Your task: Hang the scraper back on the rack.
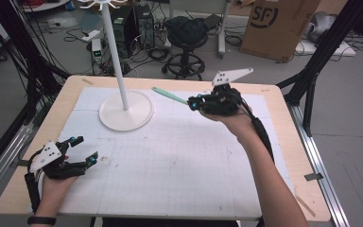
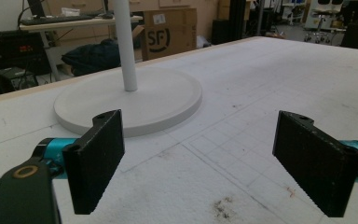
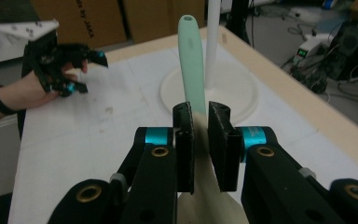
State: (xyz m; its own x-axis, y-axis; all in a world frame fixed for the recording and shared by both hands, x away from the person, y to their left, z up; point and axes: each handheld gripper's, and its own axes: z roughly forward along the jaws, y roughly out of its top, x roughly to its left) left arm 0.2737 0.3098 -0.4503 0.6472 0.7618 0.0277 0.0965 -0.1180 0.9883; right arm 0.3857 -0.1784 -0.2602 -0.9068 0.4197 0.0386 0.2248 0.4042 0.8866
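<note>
1. nearest the lens in the right gripper view, the right tool has its jaws pinched narrow on a mint-green spatula, gripped low down, with the cream blade running under the jaws and the handle pointing away.
2. from the high view, that right tool is held up above the far right of the worktop, the spatula sticking out toward the white rack stand.
3. the handle tip has a small hole, and the stand's hooks sit high on the pole; it looks like the hang-up is coming.
4. the left tool rests at the near left corner, jaws spread wide, holding nothing, well apart from the stand.
5. risk one: the grip is far from the hole end, so a small wrist wobble swings the tip and could miss a hook.
6. risk two: the long handle could knock the thin pole and rock the base, with the left tool too far off to steady it.
7. risk three: the smooth handle may pivot between the pads if it snags.
</note>
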